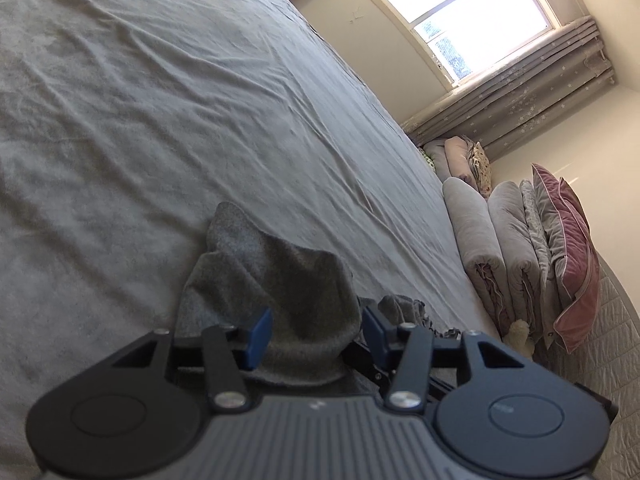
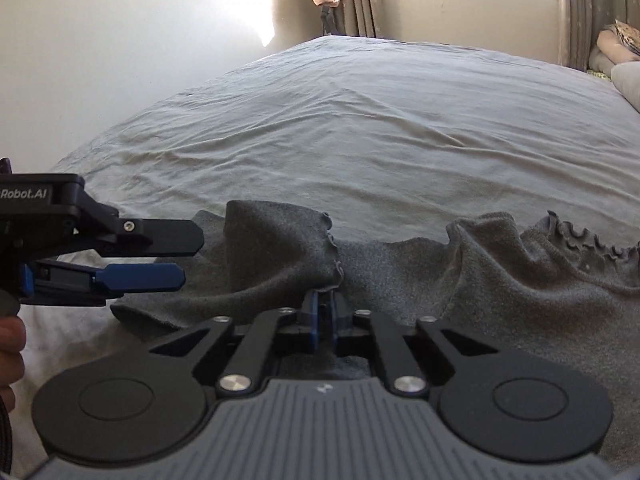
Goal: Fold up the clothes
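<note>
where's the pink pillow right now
In the left wrist view the pink pillow stands on edge at the far right, beside the bed, leaning against a row of folded grey quilts below the curtained window.

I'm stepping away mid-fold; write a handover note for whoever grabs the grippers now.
Right gripper: shut on a raised fold of the grey garment.
Left gripper: open, fingers either side of a bunched part of the garment, not pinching it.
Garment: crumpled at the near edge of the bed, ruffled hem to the right.
Done: no neat fold visible yet.
Left: close the left gripper, spread the garment flat, then fold.
</note>
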Tool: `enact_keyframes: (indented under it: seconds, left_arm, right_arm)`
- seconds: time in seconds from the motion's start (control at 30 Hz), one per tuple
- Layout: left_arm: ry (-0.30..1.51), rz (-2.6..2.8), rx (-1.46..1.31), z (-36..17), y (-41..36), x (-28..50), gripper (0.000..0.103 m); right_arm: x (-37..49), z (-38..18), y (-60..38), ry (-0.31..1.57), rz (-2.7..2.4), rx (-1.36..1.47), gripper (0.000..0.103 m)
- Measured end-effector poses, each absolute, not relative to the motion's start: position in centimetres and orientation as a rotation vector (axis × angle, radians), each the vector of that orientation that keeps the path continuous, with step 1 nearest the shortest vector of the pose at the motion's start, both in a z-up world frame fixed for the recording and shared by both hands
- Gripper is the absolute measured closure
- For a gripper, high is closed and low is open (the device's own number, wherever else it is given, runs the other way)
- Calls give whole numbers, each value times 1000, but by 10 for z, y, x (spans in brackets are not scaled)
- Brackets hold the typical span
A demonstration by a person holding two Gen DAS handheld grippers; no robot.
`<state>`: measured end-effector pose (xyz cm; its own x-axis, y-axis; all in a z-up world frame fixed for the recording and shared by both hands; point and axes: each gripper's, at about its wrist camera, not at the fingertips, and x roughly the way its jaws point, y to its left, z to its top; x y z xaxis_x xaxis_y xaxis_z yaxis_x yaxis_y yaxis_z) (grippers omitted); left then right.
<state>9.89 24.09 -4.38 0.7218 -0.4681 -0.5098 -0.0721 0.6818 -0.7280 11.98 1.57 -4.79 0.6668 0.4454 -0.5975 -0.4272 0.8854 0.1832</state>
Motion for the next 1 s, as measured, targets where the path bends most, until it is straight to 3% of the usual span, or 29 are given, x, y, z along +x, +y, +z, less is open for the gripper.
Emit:
enact_keyframes:
  seconds: [0.17,0.47,0.63,0.7,1.0]
  left_arm:
    - [728,-291,-931,-47,259,97,39]
    - [730,-295,-969,-48,261,97,38]
    - [740,-291,-959,-48,258,98,38]
    - [752,-286,-949,-48,257,100,38]
    - [829,-227,-892,-54,250,107,38]
  right_arm:
    - [113,-28,19,610,583,76,98]
    - [109,-24,29,626,609,88,98]
    - [112,-31,23,635,514,46,83]
    - [113,-35,18,640,469,35,66]
    - [118,-60,15,700,421,2,66]
